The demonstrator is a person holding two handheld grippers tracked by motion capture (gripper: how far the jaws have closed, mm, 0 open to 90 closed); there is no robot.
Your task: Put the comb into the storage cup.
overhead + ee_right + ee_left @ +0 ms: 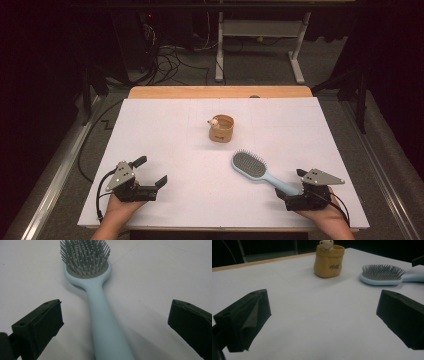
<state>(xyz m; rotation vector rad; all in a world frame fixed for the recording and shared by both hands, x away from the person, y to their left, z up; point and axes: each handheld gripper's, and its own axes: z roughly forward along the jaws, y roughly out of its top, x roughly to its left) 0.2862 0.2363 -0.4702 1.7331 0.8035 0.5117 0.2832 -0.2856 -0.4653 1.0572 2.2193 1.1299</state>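
Note:
A light blue hairbrush (pixel 252 167) with a grey bristle pad lies bristles up on the white table top (pixel 165 130), right of centre, its handle pointing to the near right. My right gripper (pixel 291 183) is open, one jaw on each side of the handle end without touching it. In the right gripper view the hairbrush (pixel 100 312) runs up between the jaws of the right gripper (pixel 115 311). A tan pot (pixel 221 128) with a small bear figure on its rim stands mid-table. My left gripper (pixel 150 171) is open at the near left, holding nothing. Ahead of the left gripper (pixel 324 302) stand the pot (pixel 328 262) and the hairbrush (pixel 382 276).
A wooden strip (pixel 220 92) borders the table's far edge. Beyond it, on the floor, lie cables (pixel 170 60) and the white legs of a desk frame (pixel 260 45). Metal rails run along both sides of the table.

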